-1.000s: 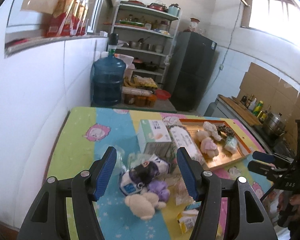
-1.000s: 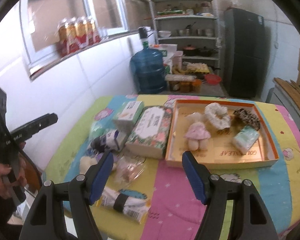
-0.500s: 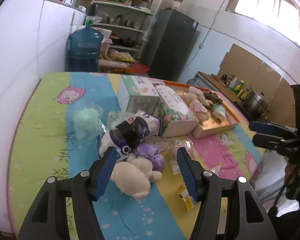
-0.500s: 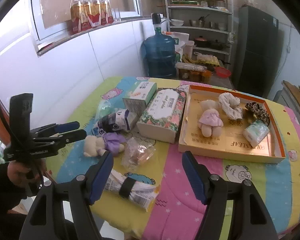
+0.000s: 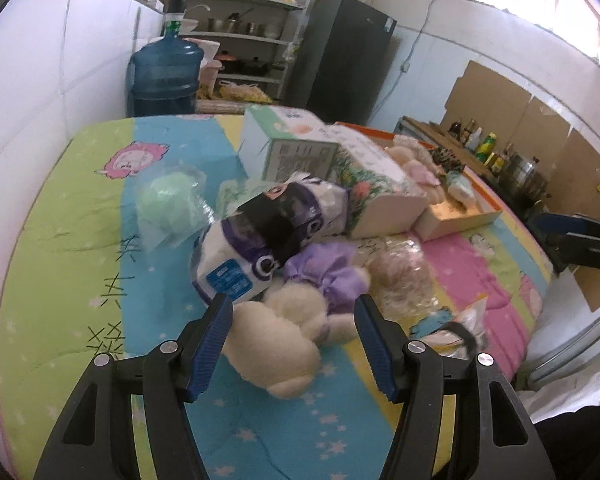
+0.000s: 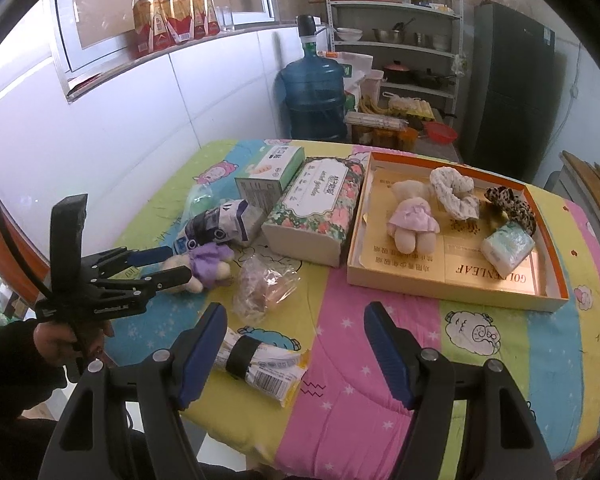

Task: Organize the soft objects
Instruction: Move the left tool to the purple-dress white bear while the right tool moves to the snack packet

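A cream plush doll in a purple dress (image 5: 300,312) lies on the quilted table, also in the right wrist view (image 6: 204,264). My left gripper (image 5: 294,320) is open, its blue pads on either side of the doll's cream lower body; it shows in the right wrist view (image 6: 168,266). My right gripper (image 6: 296,328) is open and empty above the table's front edge. An orange-rimmed box (image 6: 460,276) holds a pink-dressed doll (image 6: 414,220), a white scrunchie (image 6: 454,194), a leopard scrunchie (image 6: 510,204) and a small wrapped pack (image 6: 508,246).
Beside the purple doll lie a purple-and-white pack (image 5: 272,236), a green bagged item (image 5: 168,204), a clear bag (image 6: 264,288) and a banded snack pack (image 6: 256,364). A floral tissue box (image 6: 316,212) and a green carton (image 6: 272,172) stand behind. A water jug (image 6: 314,100) stands beyond the table.
My left gripper has moved forward and down, so its open fingers now flank the purple-dressed doll. My right gripper has drawn back a little.
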`<action>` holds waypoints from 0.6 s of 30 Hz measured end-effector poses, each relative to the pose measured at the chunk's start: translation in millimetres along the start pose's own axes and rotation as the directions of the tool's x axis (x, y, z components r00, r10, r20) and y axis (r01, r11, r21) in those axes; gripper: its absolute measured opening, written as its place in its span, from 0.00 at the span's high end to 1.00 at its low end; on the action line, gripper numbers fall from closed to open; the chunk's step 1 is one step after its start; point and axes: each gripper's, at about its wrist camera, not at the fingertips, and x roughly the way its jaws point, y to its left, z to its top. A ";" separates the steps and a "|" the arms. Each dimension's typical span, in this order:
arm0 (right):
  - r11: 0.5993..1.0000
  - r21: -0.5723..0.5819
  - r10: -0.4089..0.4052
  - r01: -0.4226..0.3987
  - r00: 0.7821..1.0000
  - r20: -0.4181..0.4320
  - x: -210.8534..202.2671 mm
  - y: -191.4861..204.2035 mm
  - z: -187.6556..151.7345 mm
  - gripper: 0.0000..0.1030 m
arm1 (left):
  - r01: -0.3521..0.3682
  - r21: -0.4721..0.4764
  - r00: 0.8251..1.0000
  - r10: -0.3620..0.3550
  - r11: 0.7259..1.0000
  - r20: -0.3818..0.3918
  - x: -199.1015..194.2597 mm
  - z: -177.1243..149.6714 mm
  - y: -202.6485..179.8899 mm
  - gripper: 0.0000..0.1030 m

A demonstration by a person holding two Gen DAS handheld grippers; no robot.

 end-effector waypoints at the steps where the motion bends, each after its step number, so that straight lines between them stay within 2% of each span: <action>1: 1.000 0.000 0.000 0.000 1.000 -0.001 0.0 -0.5 -0.2 0.31 | 0.001 0.000 1.000 -0.001 1.000 -0.004 2.1 -2.2 2.0 0.35; 6: 1.000 0.009 0.007 -0.007 1.000 -0.014 3.7 -3.1 -1.6 0.31 | -0.005 0.017 1.000 0.005 1.000 -0.014 8.8 -5.3 0.2 0.31; 11: 0.999 0.012 0.033 -0.032 0.999 -0.028 8.7 -1.9 -3.4 0.31 | -0.009 -0.025 1.000 0.009 1.000 -0.019 11.5 -3.7 3.6 0.32; 18: 0.990 -0.031 0.132 -0.134 0.990 -0.056 18.6 7.0 -4.6 0.31 | -0.012 -0.025 1.000 0.013 1.000 0.008 2.5 -7.5 3.9 0.45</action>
